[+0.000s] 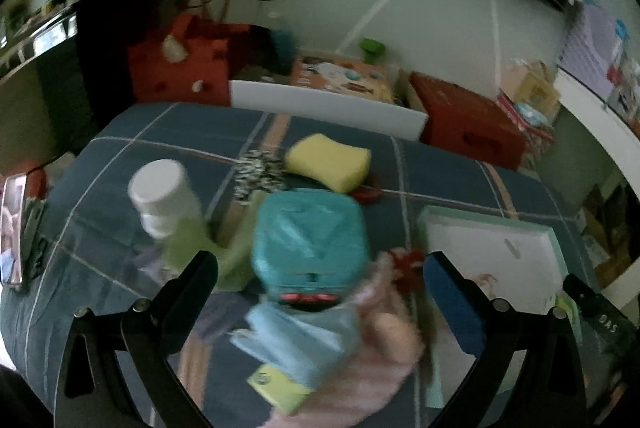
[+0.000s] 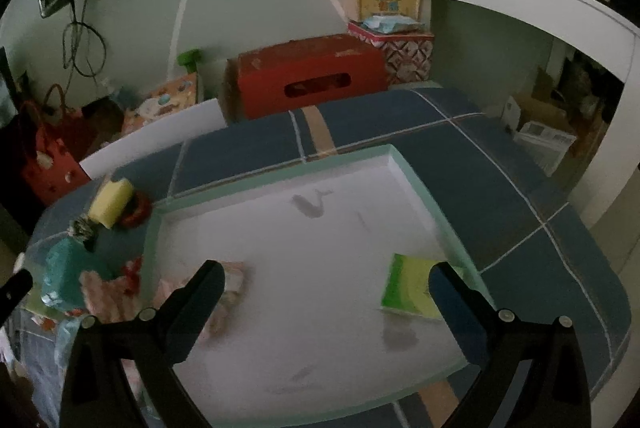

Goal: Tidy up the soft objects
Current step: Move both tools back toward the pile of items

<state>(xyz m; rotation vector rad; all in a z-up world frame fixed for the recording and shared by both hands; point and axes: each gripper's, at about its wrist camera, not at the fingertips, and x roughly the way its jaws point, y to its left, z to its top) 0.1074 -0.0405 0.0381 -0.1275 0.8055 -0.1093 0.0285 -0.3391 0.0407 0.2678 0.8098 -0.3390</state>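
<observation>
My left gripper [image 1: 318, 268] is open above a pile on the blue checked cloth [image 1: 120, 156]. The blurred pile holds a teal box [image 1: 308, 236], a light blue cloth [image 1: 296, 340], a pink cloth [image 1: 384, 348] and a green cloth [image 1: 192, 244]; the pads touch none of them. A yellow sponge [image 1: 328, 162] lies farther back. My right gripper [image 2: 326, 268] is open over the white tray [image 2: 320, 308], with nothing between its fingers. A green and yellow pad [image 2: 406, 286] lies in the tray by the right finger, and a pink item [image 2: 234, 280] by the left finger.
A white bottle [image 1: 164, 192] stands left of the pile, with a zebra-patterned item [image 1: 260, 172] behind it. A red ring [image 2: 136, 210] lies beside the yellow sponge [image 2: 110, 202]. Red boxes [image 2: 308, 76] and bags line the wall behind the table.
</observation>
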